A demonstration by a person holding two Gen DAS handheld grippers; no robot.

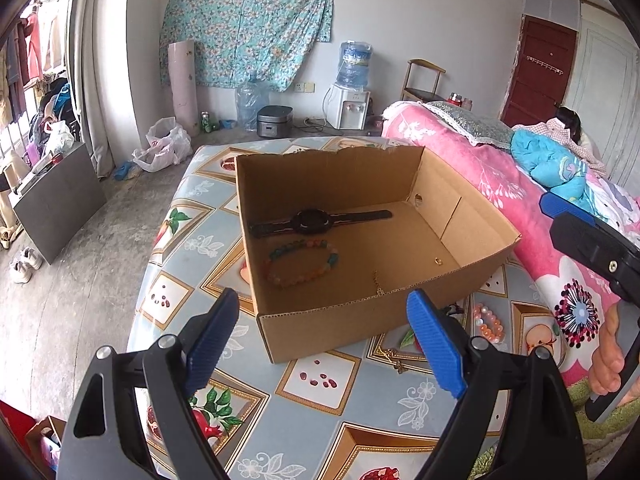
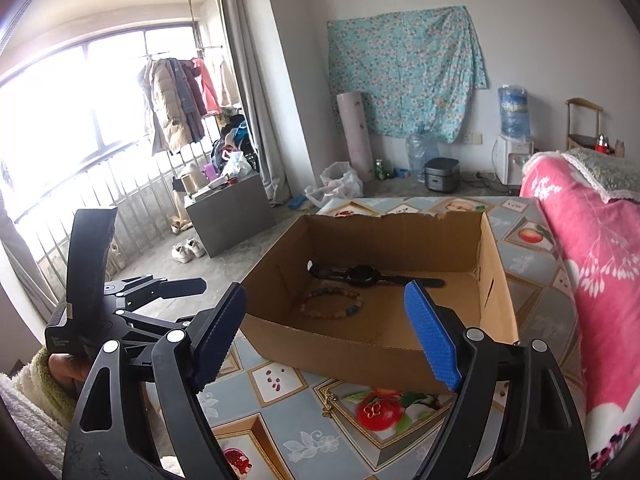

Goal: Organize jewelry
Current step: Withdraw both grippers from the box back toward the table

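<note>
Both my tongs, left gripper [image 1: 324, 336] and right gripper [image 2: 328, 332], gape empty while the pink bead bracelet [image 1: 488, 324] lies on the table [image 1: 320, 412] beside the box [image 1: 360, 320]; probably light, floppy, slippery, so I'd pinch across one strand.

Both wrist views look down, close, at the cardboard box [image 1: 360, 264].

Daylight flooded in through the window [image 2: 72, 120], blown out to white glare in the right wrist view. Room evenly lit, shadows soft. Fisheye bending and dark vignetting at edges; focus sharp.
</note>
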